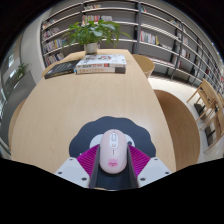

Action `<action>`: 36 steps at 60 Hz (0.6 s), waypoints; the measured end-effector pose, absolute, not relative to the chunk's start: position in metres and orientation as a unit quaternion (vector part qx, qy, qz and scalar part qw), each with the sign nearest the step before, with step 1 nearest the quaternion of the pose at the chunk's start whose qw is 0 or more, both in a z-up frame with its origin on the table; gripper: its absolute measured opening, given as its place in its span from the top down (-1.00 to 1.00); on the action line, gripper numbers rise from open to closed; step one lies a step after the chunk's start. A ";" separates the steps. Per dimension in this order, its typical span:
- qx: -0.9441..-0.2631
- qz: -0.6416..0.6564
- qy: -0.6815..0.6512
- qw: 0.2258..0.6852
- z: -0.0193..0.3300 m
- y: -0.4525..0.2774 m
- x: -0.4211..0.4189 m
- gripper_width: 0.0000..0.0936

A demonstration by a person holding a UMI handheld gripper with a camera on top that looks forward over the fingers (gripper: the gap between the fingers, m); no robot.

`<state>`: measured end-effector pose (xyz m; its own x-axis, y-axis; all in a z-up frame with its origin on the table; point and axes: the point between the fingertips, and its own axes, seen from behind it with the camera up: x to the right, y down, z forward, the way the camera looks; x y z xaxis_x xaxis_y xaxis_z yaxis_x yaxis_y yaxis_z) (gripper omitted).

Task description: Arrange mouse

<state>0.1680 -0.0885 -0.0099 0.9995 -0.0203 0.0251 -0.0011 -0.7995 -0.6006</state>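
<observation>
A white computer mouse [113,143] with a pink mark near its rear sits between my two fingers, its nose pointing away over the light wooden table [60,110]. My gripper [113,162] is shut on the mouse: the magenta pads [90,160] press against both of its sides. The mouse is at the near end of the table; whether it rests on the table or is lifted off it I cannot tell.
At the table's far end lie a stack of books [101,65] and a dark book [60,70], with a potted plant [92,33] behind them. Bookshelves [155,35] line the back wall. A chair [146,64] and another wooden table [183,125] stand to the right.
</observation>
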 end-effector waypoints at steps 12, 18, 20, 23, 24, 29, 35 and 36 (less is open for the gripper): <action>-0.947 -0.023 0.026 0.319 0.017 -0.085 0.170 -0.47; -0.936 -0.020 0.032 0.349 0.063 -0.087 0.161 -0.46; -0.932 -0.020 0.031 0.360 0.081 -0.087 0.155 -0.45; -0.925 -0.021 0.029 0.378 0.109 -0.088 0.146 -0.46; -0.922 -0.021 0.028 0.385 0.118 -0.089 0.142 -0.46; -0.911 -0.026 0.023 0.410 0.158 -0.099 0.125 -0.45; -0.902 -0.027 0.019 0.430 0.193 -0.110 0.101 -0.45; -0.901 -0.026 0.018 0.432 0.198 -0.113 0.096 -0.45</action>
